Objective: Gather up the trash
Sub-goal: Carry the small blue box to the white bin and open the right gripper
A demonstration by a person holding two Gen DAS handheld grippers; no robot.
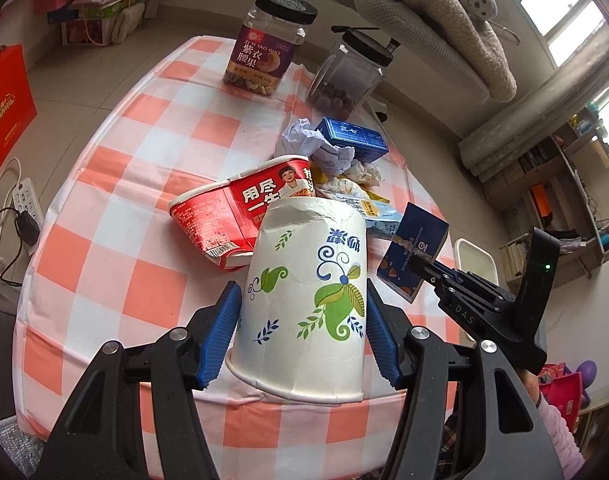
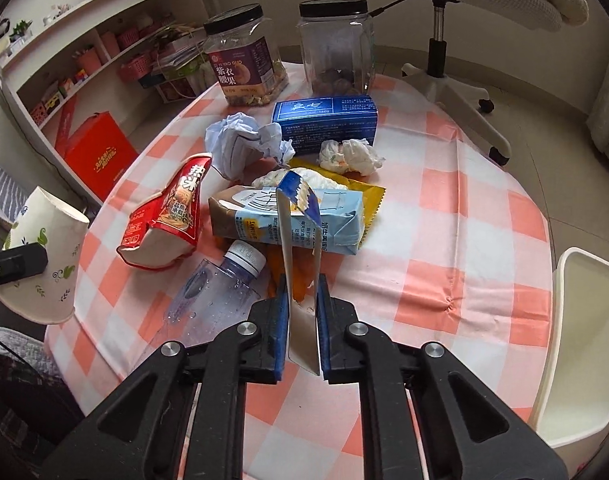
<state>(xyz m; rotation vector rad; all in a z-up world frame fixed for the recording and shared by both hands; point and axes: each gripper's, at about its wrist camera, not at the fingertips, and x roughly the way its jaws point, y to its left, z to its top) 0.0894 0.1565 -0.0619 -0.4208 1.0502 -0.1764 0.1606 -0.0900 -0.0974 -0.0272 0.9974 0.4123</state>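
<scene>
The left gripper (image 1: 302,336) is pinching a floral paper cup (image 1: 304,300) between its blue pads, mouth turned toward the camera and base pointing away, just above the near edge of the checked tablecloth (image 1: 104,208). The right gripper (image 2: 302,320) is squeezing a flattened blue carton (image 2: 300,264) edgewise, its jaws pressed almost together on the thin card, and the carton is hanging clear of the table. Judging from both holds, the step in hand is dropping the carton into the cup; for that, the cup mouth should be tipped upward and the carton's narrow end lined up with the opening before the pads release. Beyond the grippers, remaining trash is lying in a loose heap: a clear plastic bottle (image 2: 220,284), a crushed red noodle tub (image 2: 164,220), a pale blue milk carton (image 2: 288,220) and crumpled paper (image 2: 244,144). Farther back, two lidded jars (image 2: 244,60) are standing and should stay untouched.
</scene>
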